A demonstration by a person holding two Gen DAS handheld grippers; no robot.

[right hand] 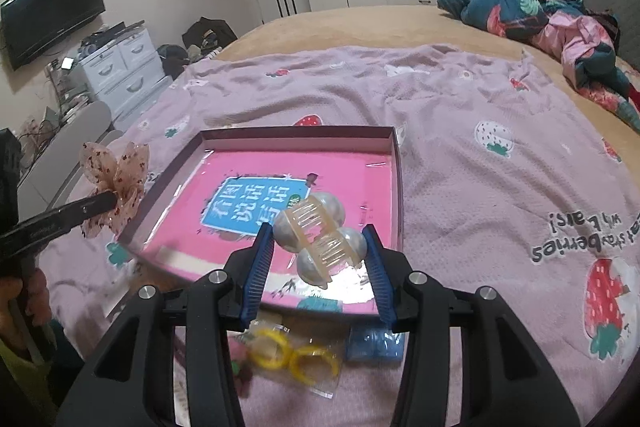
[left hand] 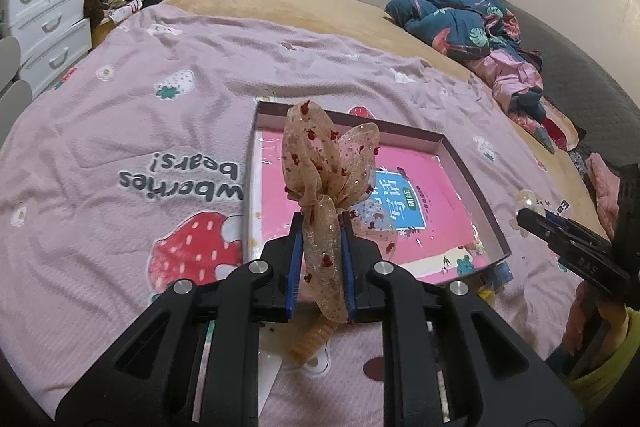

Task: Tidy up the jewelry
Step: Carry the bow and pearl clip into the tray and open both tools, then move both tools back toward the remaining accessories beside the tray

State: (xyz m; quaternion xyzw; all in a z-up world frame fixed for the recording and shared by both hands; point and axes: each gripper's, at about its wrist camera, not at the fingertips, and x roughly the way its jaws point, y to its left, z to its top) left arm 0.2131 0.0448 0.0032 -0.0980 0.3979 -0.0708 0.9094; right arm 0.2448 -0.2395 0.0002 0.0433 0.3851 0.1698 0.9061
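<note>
two hair pieces are up off the bed, one in each of my grippers. my left gripper (left hand: 322,223) is closed narrow on the gauze bow (left hand: 326,163): sheer tan mesh with small dark red flecks and glitter, its loops fanning up past the fingertips and one tail hanging back between the blue pads (left hand: 295,259). a ribbed tan comb end shows below the fingers. the bow's long axis runs along the fingers, loops pointing toward the far edge of the shallow box (left hand: 472,179), and it sits over the box's near left corner. my right gripper (right hand: 318,233) pinches the pearl claw clip (right hand: 316,233) between its blue pads (right hand: 260,267): translucent amber teeth backed by big glossy white half-domes. its long axis runs diagonally, far-left to near-right, teeth facing up at the camera, above the near edge of the box. the box has dark maroon walls and a pink book cover under shiny film inside, with a blue label of large white chinese characters i can't read reliably from this angle. the lilac blanket (left hand: 120,115) under it all is printed with strawberries and the words "strawberries" and "bears!". at the box's near edge, on the blanket, lie yellow rings in a clear bag (right hand: 292,355) and a small blue item (right hand: 374,347).
</note>
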